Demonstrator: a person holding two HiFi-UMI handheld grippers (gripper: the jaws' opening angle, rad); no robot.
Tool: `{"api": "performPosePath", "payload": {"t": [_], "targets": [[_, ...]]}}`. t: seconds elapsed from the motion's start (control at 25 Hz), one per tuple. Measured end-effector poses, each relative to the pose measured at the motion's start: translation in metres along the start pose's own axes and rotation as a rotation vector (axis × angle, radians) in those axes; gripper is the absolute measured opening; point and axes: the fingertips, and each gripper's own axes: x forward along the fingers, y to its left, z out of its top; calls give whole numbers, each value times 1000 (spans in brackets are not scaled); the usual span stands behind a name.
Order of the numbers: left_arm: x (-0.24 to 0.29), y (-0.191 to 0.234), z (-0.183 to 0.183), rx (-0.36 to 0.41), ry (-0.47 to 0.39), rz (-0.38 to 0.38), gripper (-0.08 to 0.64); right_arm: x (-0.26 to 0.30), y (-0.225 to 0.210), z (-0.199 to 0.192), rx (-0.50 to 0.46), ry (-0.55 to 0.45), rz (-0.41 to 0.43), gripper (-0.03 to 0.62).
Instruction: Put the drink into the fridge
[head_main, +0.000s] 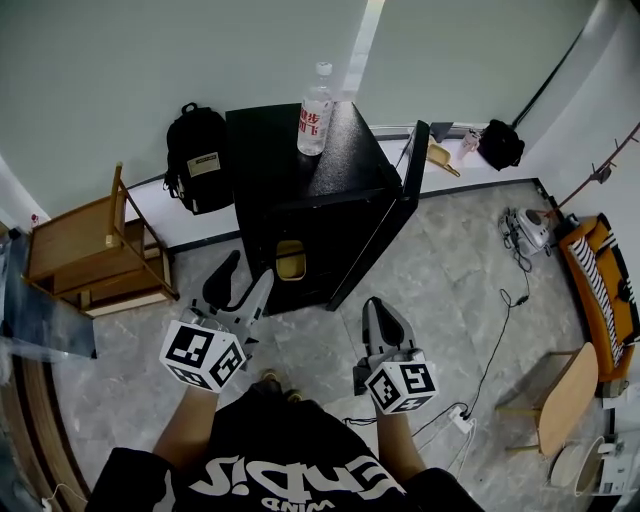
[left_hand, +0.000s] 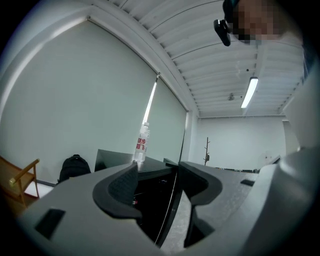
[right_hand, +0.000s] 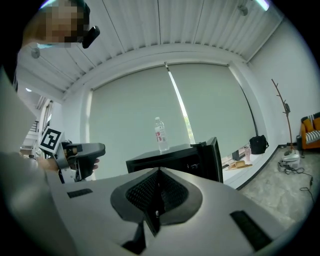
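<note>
The water bottle (head_main: 314, 112) stands upright on top of the black mini fridge (head_main: 350, 165), towards its back edge, and the fridge door (head_main: 400, 210) is already swung open to the right, so the step in hand looks to be the reach for the drink. Both tools hang low in front of the fridge, well short of the bottle. The left gripper (head_main: 243, 285) has its fingers spread moderately wide with nothing between them. The right gripper (head_main: 380, 310) has its fingers pressed together and is empty. As the left is the one that is open, it seems the natural choice for the pick. It would do well to rise above the fridge top and approach level, with the fingers on either side of the bottle at the labelled middle rather than at the narrow neck or cap. A tall, light bottle like this probably tips easily, so the fingers should be centred on it before they close, so that neither one nudges it first. The clear plastic likely gives under pressure, so a firm but not crushing squeeze is wise. The bottle should be lifted straight up before it is carried forward over the front edge. Inside the open compartment a yellow object (head_main: 290, 260) sits low, so the bottle would need to go in clear of it and clear of the door's edge.
</note>
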Motion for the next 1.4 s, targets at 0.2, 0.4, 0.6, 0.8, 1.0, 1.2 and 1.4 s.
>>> {"api": "performPosePath", "payload": {"t": [0.2,0.4,0.6,0.8,1.0,1.2,1.4], "targets": [[18,5,10,14,-11,-6,363,5,-6,-4,6,6,-3,21],[52,14,29,62,-29,-13,365,13,-10,-4,13,7,-2,21],[99,24,40,69,-22,-23,365,16,-12,-3,23,5,-3,21],[153,39,41,72,0,-14,365,20,-19,-5,29,8,-16,21],[203,55,49,86,16,8,364,21,-27,-7,39,12,-32,21],[248,69,45,120,56,34,364,24,-35,-9,47,20,-55,21],[287,80,40,139,82,48,364,25,-41,-14,57,29,-74,21]]}}
